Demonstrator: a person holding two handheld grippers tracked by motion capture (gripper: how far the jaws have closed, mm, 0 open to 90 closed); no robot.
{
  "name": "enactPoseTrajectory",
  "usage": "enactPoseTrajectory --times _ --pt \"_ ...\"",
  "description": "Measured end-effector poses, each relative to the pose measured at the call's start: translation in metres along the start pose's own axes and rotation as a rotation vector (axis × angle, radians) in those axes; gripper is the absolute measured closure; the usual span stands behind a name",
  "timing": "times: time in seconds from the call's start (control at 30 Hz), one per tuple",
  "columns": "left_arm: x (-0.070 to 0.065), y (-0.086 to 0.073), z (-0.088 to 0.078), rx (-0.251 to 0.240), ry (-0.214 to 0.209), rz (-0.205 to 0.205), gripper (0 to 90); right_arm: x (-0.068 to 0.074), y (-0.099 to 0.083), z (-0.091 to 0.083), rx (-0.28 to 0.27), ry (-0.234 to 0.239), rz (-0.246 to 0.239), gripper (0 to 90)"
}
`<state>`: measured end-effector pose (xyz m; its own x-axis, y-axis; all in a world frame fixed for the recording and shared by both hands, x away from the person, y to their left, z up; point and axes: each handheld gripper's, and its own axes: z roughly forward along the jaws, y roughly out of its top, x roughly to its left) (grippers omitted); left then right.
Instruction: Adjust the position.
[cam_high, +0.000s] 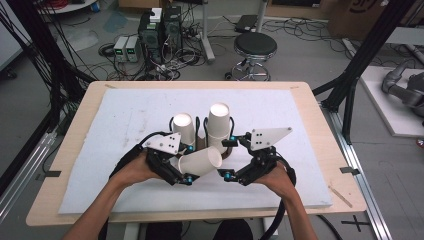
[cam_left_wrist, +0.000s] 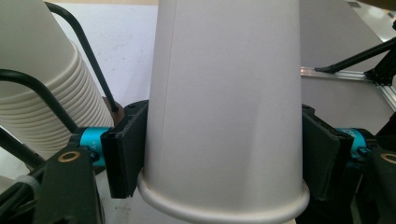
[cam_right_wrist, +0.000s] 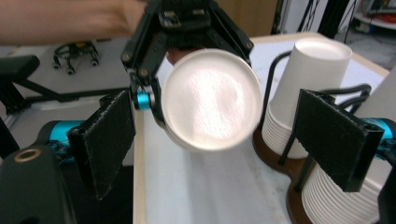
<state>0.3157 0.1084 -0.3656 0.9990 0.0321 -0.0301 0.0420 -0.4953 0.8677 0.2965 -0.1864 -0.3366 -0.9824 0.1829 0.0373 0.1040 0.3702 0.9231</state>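
The left gripper (cam_high: 181, 167) has its fingers (cam_left_wrist: 123, 154) clamped on a single paper cup (cam_high: 200, 161), one pad on each side of the wall just above the rolled rim; the cup lies tilted on its side in the air over the white mat (cam_high: 125, 115) on the bench (cam_high: 70, 125), its mouth turned toward the right gripper (cam_high: 231, 159). That gripper sits just beside it with its fingers (cam_right_wrist: 105, 140) spread apart and empty, the cup's bottom facing them in the right gripper view. Behind both stand two stacks of cups (cam_high: 218, 125) in a wire holder (cam_high: 200, 131), upside down. I'd judge this to be a cup freshly pulled from a stack and about to be handed over or set down. To do it well, the left hand should keep its squeeze light, since thin paper dents easily, and hold the cup steady while the right fingers come around the wall near the base, square to it, not on the rim. The left should let go once the right has a firm hold, and both should stay clear of the stacks so nothing gets knocked
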Motion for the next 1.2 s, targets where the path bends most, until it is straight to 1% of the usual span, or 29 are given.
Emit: enactPoseTrajectory --times 0.03,0.07,0.1,0.13,0.17,0.2,0.23,0.4,0.43,0.5,0.53,0.57,0.6,0.67,0.7,0.73,0.8,0.83,0.87,0.93,1.03,1.07,1.13,1.17,1.2 --pt "-0.001 0.000 -0.001 0.007 0.000 -0.001 26.9 0.000 0.000 0.000 0.000 0.000 0.000 13.8" --pt "-0.002 0.001 -0.002 0.021 -0.001 0.000 26.9 0.000 0.000 -0.001 0.011 0.001 0.001 13.8" --pt "-0.002 0.001 -0.002 0.033 0.001 0.002 26.9 0.000 0.001 -0.002 0.037 -0.006 0.003 13.8" --pt "-0.002 0.001 -0.003 0.048 0.001 0.003 26.9 0.000 0.001 -0.002 0.037 -0.006 0.003 13.8" --pt "-0.003 0.002 -0.004 0.065 0.000 -0.003 26.9 0.000 0.001 -0.002 0.047 -0.007 0.004 13.8" --pt "-0.004 0.002 -0.005 0.088 0.004 0.000 27.0 0.000 0.002 -0.002 0.078 -0.004 0.004 13.8" --pt "-0.004 0.003 -0.006 0.107 0.007 0.003 27.0 0.000 0.002 -0.002 0.078 -0.004 0.004 13.8" --pt "-0.007 0.012 -0.013 0.194 -0.001 0.009 27.1 0.000 0.007 0.002 0.182 -0.015 -0.023 13.9" --pt "-0.008 0.013 -0.013 0.208 0.006 0.008 27.2 0.000 0.008 0.003 0.195 -0.014 -0.020 13.9" --pt "-0.009 0.017 -0.014 0.254 0.002 0.014 27.2 0.000 0.011 0.006 0.236 -0.014 -0.031 13.9" --pt "-0.009 0.019 -0.015 0.275 0.002 0.025 27.2 0.001 0.013 0.008 0.256 -0.013 -0.038 13.9" --pt "-0.009 0.019 -0.014 0.280 0.006 0.017 27.2 0.001 0.016 0.009 0.284 -0.010 -0.044 13.9" --pt "-0.009 0.021 -0.014 0.305 0.007 0.024 27.1 0.001 0.017 0.011 0.304 -0.011 -0.047 13.9" --pt "-0.010 0.023 -0.014 0.341 0.011 0.022 27.1 0.001 0.023 0.015 0.355 -0.014 -0.066 13.9" --pt "-0.010 0.024 -0.013 0.353 0.010 0.024 27.1 0.002 0.025 0.016 0.374 -0.017 -0.071 13.9" --pt "-0.010 0.025 -0.013 0.362 0.007 0.015 27.2 0.001 0.027 0.017 0.394 -0.017 -0.077 13.9" --pt "-0.011 0.027 -0.012 0.399 -0.002 0.015 27.2 0.002 0.031 0.020 0.436 -0.011 -0.086 13.9" --pt "-0.012 0.028 -0.011 0.419 -0.006 0.021 27.2 0.002 0.033 0.021 0.458 -0.017 -0.096 13.9" --pt "-0.013 0.029 -0.009 0.428 -0.008 0.009 27.2 0.002 0.035 0.023 0.479 -0.013 -0.098 13.9" --pt "-0.013 0.031 -0.007 0.455 -0.013 0.014 27.2 0.003 0.037 0.026 0.516 -0.005 -0.111 13.9" --pt "-0.013 0.036 -0.006 0.502 -0.018 0.019 27.2 0.004 0.040 0.031 0.568 -0.006 -0.131 13.9" --pt "-0.013 0.037 -0.005 0.511 -0.018 0.015 27.2 0.004 0.041 0.033 0.584 0.003 -0.135 13.9" --pt "-0.013 0.039 -0.004 0.526 -0.022 0.008 27.2 0.004 0.042 0.037 0.612 0.000 -0.161 13.9" --pt "-0.013 0.039 -0.003 0.538 -0.021 0.011 27.4 0.005 0.042 0.037 0.629 -0.001 -0.145 13.9" --pt "-0.013 0.040 -0.002 0.548 -0.018 0.015 27.4 0.006 0.043 0.040 0.652 0.006 -0.149 13.9"
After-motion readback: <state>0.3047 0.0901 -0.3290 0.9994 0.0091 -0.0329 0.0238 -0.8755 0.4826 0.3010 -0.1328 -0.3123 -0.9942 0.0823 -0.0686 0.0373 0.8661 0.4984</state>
